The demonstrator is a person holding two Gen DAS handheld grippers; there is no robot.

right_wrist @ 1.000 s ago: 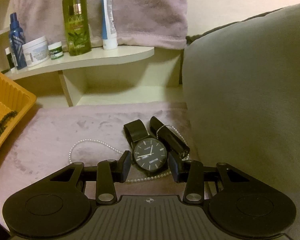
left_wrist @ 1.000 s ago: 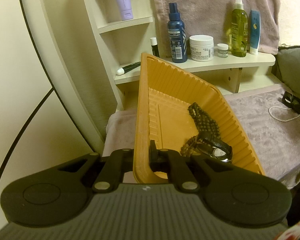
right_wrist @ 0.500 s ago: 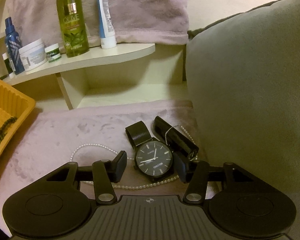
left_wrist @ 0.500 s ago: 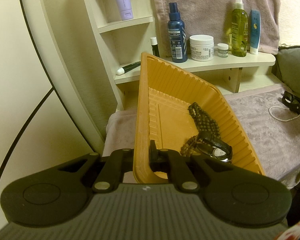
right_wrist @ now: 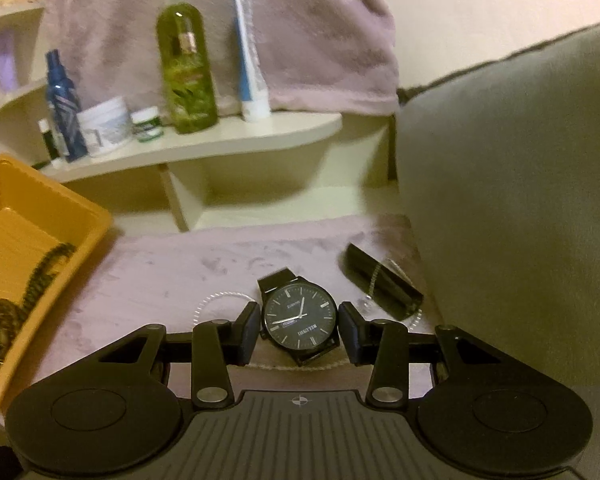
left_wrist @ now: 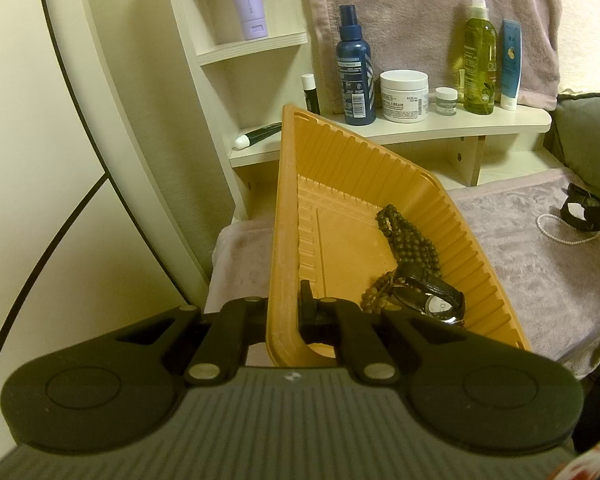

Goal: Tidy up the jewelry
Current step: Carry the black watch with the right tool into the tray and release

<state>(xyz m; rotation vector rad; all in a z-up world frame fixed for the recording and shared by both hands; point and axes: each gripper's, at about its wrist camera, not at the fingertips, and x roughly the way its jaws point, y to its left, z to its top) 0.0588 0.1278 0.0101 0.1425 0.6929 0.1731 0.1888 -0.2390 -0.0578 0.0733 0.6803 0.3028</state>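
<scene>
Black-dialled watch (right_wrist: 300, 320) lies on mauve plush cloth (right_wrist: 172, 276), between right claw (right_wrist: 299, 330) pads, which flank its case with slivers of gap. Left claw (left_wrist: 283, 312) clamped on orange tray (left_wrist: 288, 216) rim. Best: close squarely on case, lift clear of pearl strand (right_wrist: 220, 295).

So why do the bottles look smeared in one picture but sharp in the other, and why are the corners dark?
Right wrist view: motion blur smears the green bottle and shelf, though the black watch stays fairly sharp. Left wrist view: crisp, labels readable on the blue bottle. Both: fisheye lenses bend straight edges, darken the corners; warm yellowish light.
</scene>
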